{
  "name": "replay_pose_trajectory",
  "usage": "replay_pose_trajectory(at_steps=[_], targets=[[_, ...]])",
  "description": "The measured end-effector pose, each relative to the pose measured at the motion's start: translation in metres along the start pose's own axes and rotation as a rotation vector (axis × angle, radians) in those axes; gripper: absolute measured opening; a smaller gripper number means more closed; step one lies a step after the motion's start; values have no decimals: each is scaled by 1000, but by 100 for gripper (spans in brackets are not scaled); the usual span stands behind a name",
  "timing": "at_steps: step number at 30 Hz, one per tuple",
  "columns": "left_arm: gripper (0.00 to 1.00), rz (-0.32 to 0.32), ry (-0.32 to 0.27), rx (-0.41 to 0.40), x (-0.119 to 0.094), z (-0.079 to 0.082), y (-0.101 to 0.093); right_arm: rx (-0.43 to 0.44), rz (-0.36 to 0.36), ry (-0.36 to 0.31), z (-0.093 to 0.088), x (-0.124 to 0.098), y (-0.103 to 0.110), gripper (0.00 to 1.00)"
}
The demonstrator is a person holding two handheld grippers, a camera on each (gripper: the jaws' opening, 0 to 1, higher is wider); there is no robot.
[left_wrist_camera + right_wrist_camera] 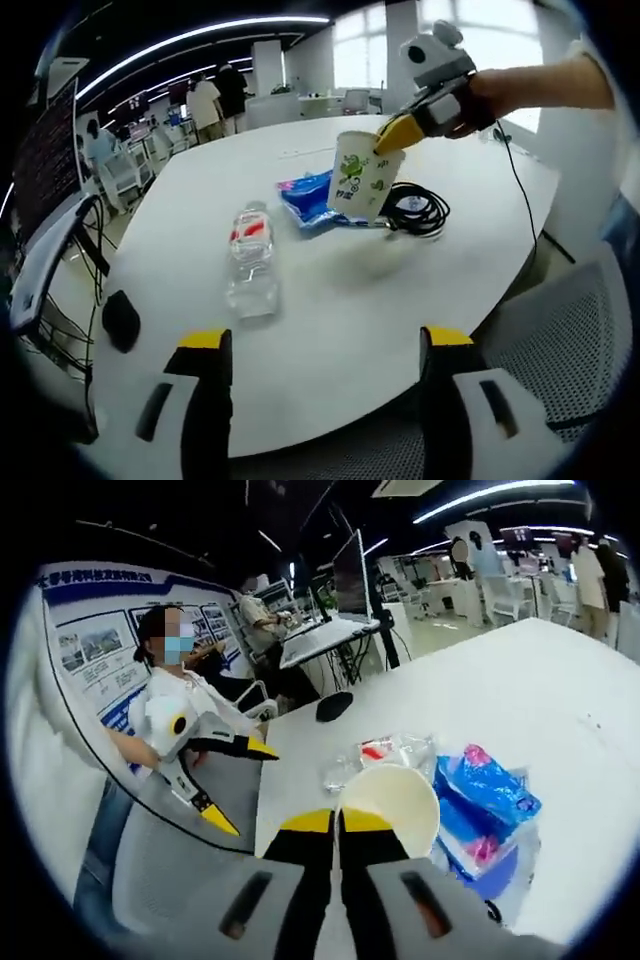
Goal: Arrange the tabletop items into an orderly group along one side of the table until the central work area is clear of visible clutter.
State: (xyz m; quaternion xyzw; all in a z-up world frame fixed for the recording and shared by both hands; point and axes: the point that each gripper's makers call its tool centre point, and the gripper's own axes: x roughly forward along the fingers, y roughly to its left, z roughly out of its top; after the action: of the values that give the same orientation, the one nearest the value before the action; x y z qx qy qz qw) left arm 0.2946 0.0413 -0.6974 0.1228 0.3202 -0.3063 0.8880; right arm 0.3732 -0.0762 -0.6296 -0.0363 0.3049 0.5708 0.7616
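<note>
In the left gripper view the right gripper (392,135) holds a paper cup (364,176) by its rim, its yellow-tipped jaws pinched on the upper edge, so that the cup hangs tilted above the white desk (480,240) with its shadow on the surface below. Just behind the cup lies a blue plastic packet (305,200), and beside that, toward the desk's far edge, a coiled black cable (418,212) whose lead runs off over the rim. Nearer the camera, a clear plastic water bottle (251,262) with a red label lies on its side, apart from the packet. A black computer mouse (121,320) sits by the desk's left edge. The left gripper (325,345) hovers low over the near side of the desk with its jaws spread wide and nothing between them. In the right gripper view the right gripper (338,822) has its jaws nearly together on the rim of the paper cup (390,798), whose open mouth faces the camera; the water bottle (385,755) lies just beyond it and the blue packet (485,805) beside it. The left gripper (235,780), jaws apart, shows at the left in front of a seated person, and the mouse (333,706) lies farther along the desk (540,690).
</note>
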Motion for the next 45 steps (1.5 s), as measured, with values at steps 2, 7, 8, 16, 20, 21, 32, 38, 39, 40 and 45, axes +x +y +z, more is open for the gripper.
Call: replay_pose_trajectory(at_steps=[2, 7, 8, 16, 20, 21, 32, 38, 39, 40, 45], targets=[[76, -8, 9, 10, 1, -1, -3, -38, -12, 12, 4, -3, -6, 0], [77, -15, 7, 15, 1, -1, -4, -140, -27, 68, 11, -11, -23, 0], [77, -14, 6, 11, 1, -1, -3, -171, -32, 85, 14, -14, -28, 0], [77, -21, 19, 10, 2, -4, -5, -301, -81, 157, 35, -26, -70, 0], [77, -31, 29, 15, 4, -6, -7, -378, -106, 214, 43, -31, -94, 0], [77, -32, 29, 13, 4, -6, -7, -389, -109, 221, 45, -32, -98, 0], [76, -49, 63, 16, 6, -13, -10, -504, -115, 335, 56, -28, -154, 0], [76, -57, 84, 11, 8, -17, -11, -549, -121, 399, 53, -17, -179, 0], [75, -57, 85, 9, 8, -17, -11, -552, -117, 404, 53, -15, -181, 0], [75, -55, 88, 7, 8, -17, -10, -558, -115, 419, 52, -11, -184, 0], [74, -47, 104, -3, 9, -20, -8, -570, -103, 450, 49, 4, -195, 0]])
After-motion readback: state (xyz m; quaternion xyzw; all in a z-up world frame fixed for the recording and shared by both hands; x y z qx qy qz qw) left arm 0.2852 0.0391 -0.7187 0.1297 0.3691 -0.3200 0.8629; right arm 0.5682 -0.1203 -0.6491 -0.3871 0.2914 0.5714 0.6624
